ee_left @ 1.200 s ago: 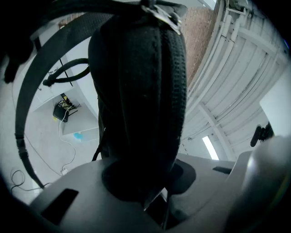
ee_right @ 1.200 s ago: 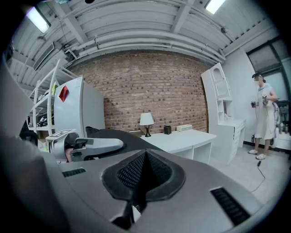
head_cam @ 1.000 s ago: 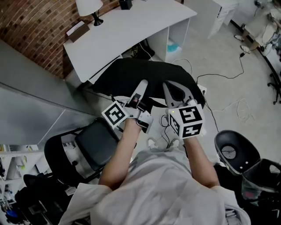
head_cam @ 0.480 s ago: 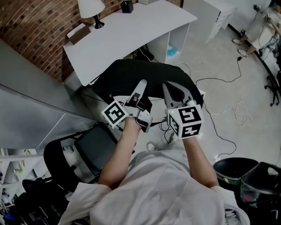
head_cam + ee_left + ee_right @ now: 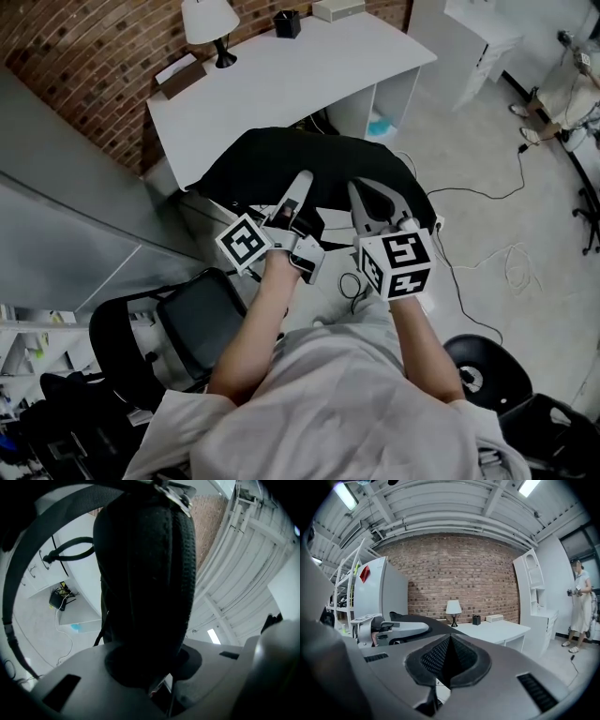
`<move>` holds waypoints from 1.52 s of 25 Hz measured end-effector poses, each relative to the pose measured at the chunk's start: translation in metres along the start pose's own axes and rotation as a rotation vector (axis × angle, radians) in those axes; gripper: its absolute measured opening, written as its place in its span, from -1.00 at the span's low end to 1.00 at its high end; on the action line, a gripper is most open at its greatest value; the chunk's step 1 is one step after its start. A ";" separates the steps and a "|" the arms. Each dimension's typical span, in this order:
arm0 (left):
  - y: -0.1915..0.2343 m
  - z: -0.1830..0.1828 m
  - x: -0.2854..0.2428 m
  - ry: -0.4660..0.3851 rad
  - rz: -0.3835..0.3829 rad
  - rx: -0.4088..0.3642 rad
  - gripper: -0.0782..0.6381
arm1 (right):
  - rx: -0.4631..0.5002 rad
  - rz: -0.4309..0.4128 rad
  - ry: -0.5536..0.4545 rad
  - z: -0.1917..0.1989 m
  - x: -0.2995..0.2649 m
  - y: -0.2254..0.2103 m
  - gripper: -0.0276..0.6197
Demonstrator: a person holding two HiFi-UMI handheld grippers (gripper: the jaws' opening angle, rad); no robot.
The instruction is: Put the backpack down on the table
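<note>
I carry a black backpack [image 5: 309, 164] in the air between both grippers, short of the white table [image 5: 281, 84]. My left gripper [image 5: 302, 180] is shut on a thick padded black strap [image 5: 145, 573], which fills the left gripper view; the pads [image 5: 187, 660] press on its lower end. My right gripper [image 5: 372, 192] sits on the pack's right side. In the right gripper view its jaws [image 5: 450, 660] are closed with black fabric wedged between the pads. The table [image 5: 497, 630] lies ahead, with the left gripper [image 5: 393, 630] at the left.
On the table stand a lamp [image 5: 211, 21], a dark cup [image 5: 288, 22], a pale box [image 5: 339, 8] and a brown box [image 5: 180, 75]. A black office chair [image 5: 187, 319] is at my lower left. Cables [image 5: 487, 244] and a black bin [image 5: 478, 370] lie on the floor. A person [image 5: 581, 606] stands far right.
Both grippers and the backpack have moved a little toward the table, which now shows more fully. The grips look unchanged. The black bin has shifted in the view.
</note>
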State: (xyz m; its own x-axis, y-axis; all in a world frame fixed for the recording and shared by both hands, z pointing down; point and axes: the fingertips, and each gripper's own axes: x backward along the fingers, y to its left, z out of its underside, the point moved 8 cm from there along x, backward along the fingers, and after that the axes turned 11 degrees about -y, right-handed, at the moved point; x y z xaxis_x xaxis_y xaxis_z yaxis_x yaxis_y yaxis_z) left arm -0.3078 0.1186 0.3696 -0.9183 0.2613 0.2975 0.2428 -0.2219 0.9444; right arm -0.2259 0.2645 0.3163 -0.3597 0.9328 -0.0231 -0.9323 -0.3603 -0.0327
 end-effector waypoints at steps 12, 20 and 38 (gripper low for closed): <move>0.018 0.036 -0.094 -0.062 -0.024 -0.032 -0.55 | -0.037 -0.075 -0.006 -0.002 -0.040 -0.110 -0.91; 0.031 0.072 -0.148 -0.078 -0.045 -0.050 -0.55 | -0.060 -0.110 -0.003 0.001 -0.053 -0.179 -0.91; 0.055 0.097 -0.204 -0.135 -0.089 -0.072 -0.55 | -0.093 -0.162 0.011 0.010 -0.076 -0.248 -0.91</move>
State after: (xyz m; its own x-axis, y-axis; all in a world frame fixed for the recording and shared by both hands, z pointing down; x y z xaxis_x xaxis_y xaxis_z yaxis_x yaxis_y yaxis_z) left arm -0.0763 0.1445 0.3748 -0.8838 0.4055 0.2334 0.1345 -0.2576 0.9568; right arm 0.0324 0.2836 0.3358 -0.2038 0.9788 -0.0210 -0.9702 -0.2048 -0.1296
